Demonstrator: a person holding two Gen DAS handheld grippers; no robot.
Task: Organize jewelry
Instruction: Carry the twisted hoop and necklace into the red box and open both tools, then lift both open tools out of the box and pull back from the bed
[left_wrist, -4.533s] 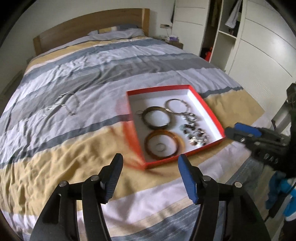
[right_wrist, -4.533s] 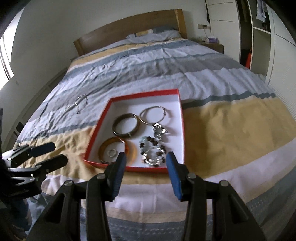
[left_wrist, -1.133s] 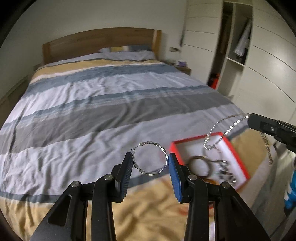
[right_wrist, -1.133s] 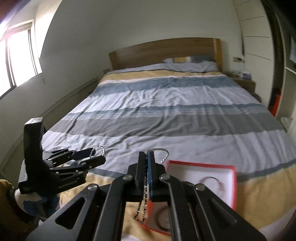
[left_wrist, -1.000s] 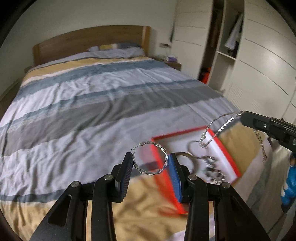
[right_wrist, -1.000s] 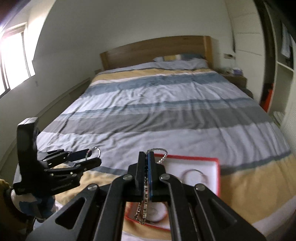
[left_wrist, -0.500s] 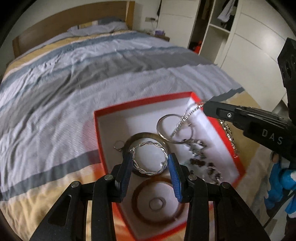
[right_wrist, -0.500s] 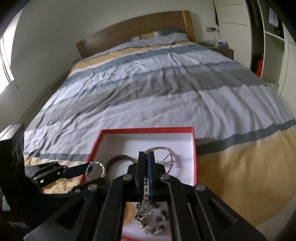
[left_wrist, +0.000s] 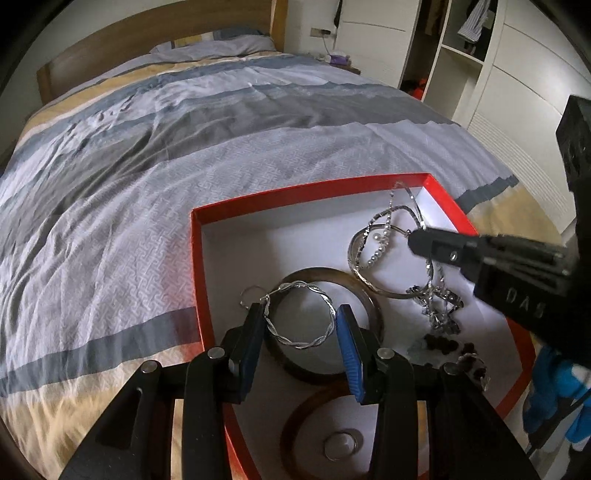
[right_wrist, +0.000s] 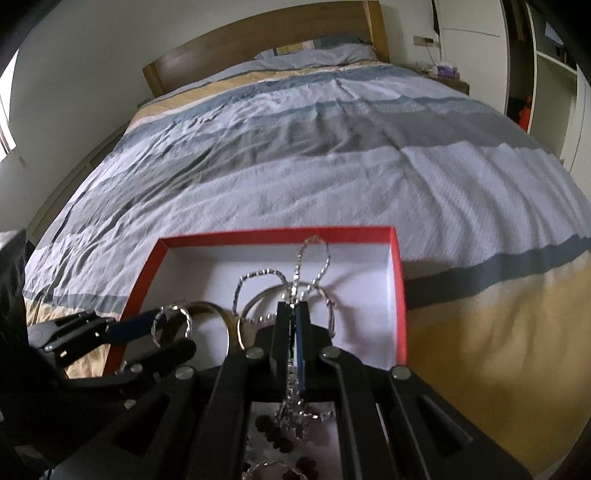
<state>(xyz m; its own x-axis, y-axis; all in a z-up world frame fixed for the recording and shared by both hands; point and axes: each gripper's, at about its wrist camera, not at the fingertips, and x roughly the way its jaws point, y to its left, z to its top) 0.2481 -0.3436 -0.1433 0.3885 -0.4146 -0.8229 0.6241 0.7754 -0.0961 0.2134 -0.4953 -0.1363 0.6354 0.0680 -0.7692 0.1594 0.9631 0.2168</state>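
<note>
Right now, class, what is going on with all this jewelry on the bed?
A person is sorting jewelry into a red box lying on the striped bed, with tongs in each hand. The left tongs grip a twisted silver hoop above the box, over a dark bangle. The right tongs are shut on a silver chain that drapes down into the box. Bangles, a ring and beaded pieces already lie inside. Neither held piece is released yet.

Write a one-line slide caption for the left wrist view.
Left gripper holds a twisted silver hoop above the red box.
</note>
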